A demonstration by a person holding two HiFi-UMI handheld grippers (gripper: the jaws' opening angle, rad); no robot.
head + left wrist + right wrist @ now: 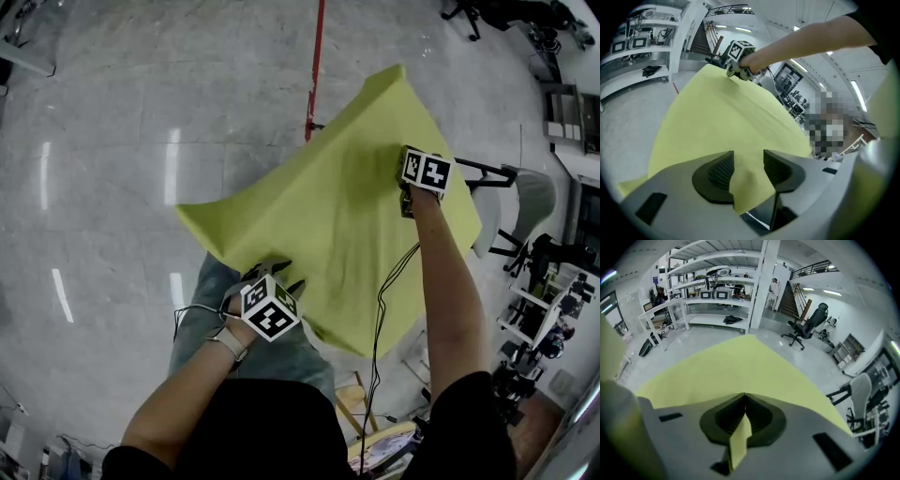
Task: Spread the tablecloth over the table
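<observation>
Left tongs [747,171] pinch bunched corner of yellow cloth [337,216]; right tongs [744,417] shut tight on thin edge. Cloth up in air over floor [112,141], no table seen. Keep both grips firm, pull hands apart, keep cloth flat, lay down slow.

Head view: from above, facing steeply down on the yellow tablecloth [347,216] and grey floor [112,141]. Left gripper [275,274] is near left, right gripper [409,199] farther right. Left gripper view: sits right at the cloth's near edge and looks across it to the right gripper at the far edge. Right gripper view: equally close, looks over the cloth to far shelving [712,301] and an office chair [806,326]. All three share the tablecloth; head and left gripper views also share the right gripper.
</observation>
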